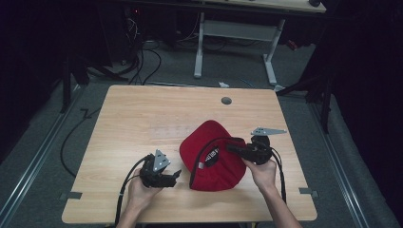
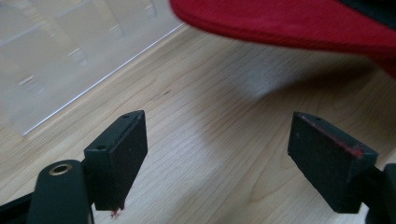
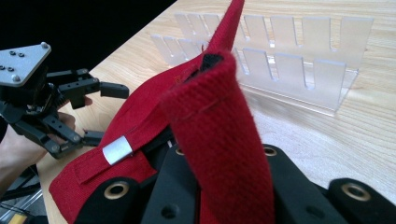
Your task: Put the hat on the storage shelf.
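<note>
The red cap (image 1: 216,159) lies on the counter (image 1: 142,118), its edge pinched in the right gripper (image 1: 236,148) fingers. The left gripper (image 1: 175,176) fingers stand apart, empty (just beside the cap), likely about to regrip the near rim.

A lab or test room — a lone wooden bench (image 1: 142,114) on grey carpet, loose cables (image 1: 142,61), black curtains (image 1: 366,71).
</note>
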